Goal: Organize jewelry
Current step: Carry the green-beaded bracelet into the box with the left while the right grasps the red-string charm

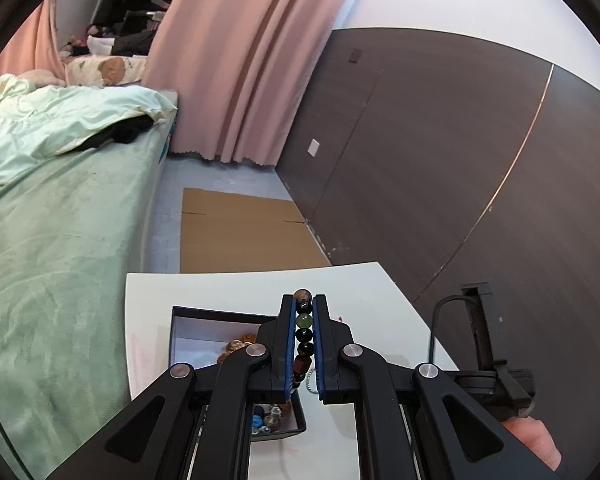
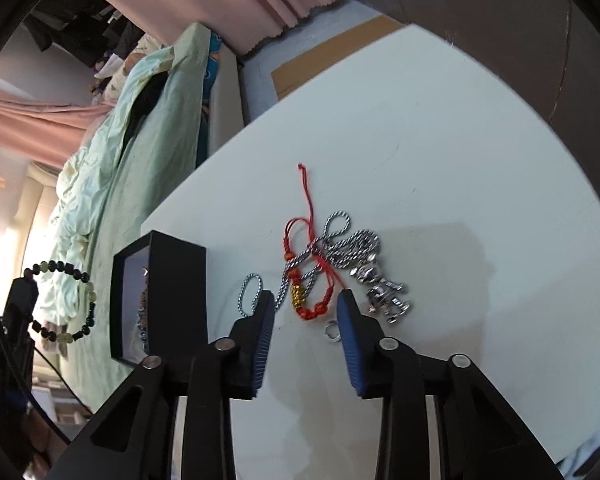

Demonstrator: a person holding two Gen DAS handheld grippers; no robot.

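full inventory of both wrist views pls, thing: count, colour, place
bead bracelet: 1, dark and green, clamped in left hand-held gripper
box: 1, black, table's left edge, beads inside
cord bracelet: 1, red with gold bead, mid table
chain: 1, silver, tangled with cord
figure charm: 1, silver, right of cord
ring: 1, silver, near right pad
table: 1, white
left hand-held gripper: shut
right hand-held gripper: open above cord

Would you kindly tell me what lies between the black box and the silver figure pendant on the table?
In the right wrist view, a silver chain tangled with a red cord bracelet lies there.
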